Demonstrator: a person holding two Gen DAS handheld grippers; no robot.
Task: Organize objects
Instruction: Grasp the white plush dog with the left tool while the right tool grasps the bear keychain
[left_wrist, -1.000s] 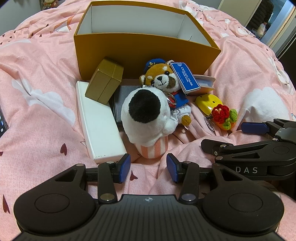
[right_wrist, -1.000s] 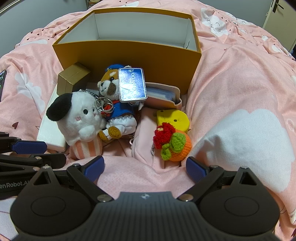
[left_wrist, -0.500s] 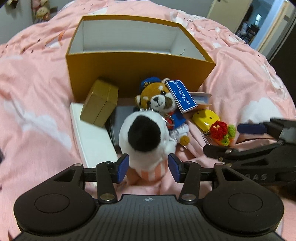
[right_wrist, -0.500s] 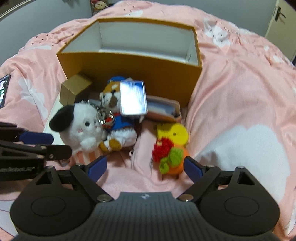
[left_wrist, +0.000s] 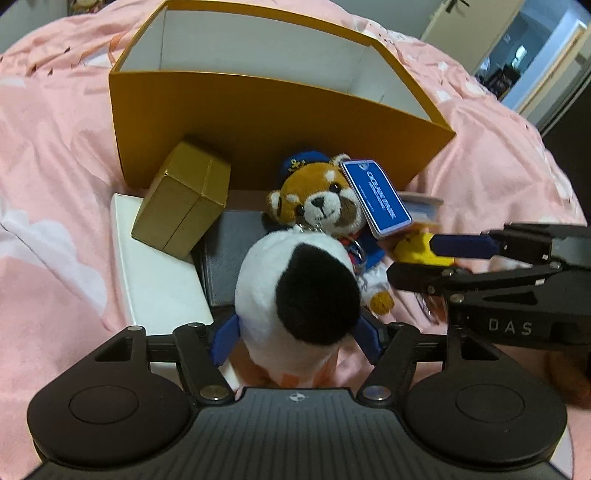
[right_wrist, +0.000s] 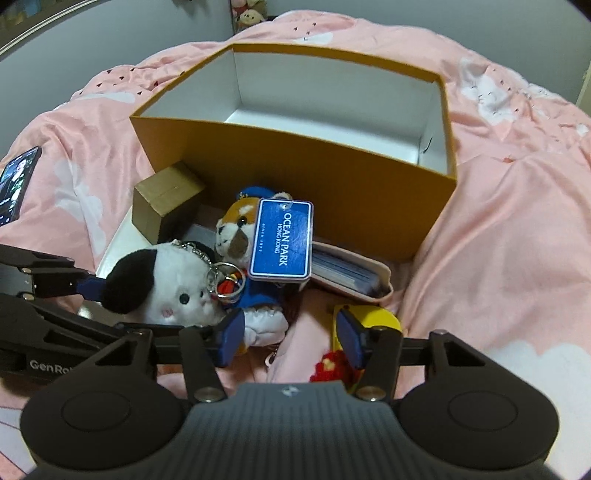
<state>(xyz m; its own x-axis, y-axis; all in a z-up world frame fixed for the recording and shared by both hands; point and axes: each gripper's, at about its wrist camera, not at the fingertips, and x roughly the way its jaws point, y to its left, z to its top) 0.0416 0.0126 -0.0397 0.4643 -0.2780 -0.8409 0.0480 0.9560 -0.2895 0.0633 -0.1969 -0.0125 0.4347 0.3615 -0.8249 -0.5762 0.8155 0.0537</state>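
Your box (right_wrist: 295, 177) was mustard-yellow outside, white inside; your bedspread (right_wrist: 517, 221) was pink with white clouds and tiny dark hearts; the plush dog (left_wrist: 295, 291) was white with a black ear; the tag (right_wrist: 282, 240) was blue, white-lettered; your finger pads (left_wrist: 225, 339) were blue.

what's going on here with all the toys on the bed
A person with two handheld grippers is tidying toys beside an empty orange box on a pink bedspread. The left gripper has its fingers on either side of the white plush. The right gripper is open, low over the yellow toy. The bear and gold box lie untouched.
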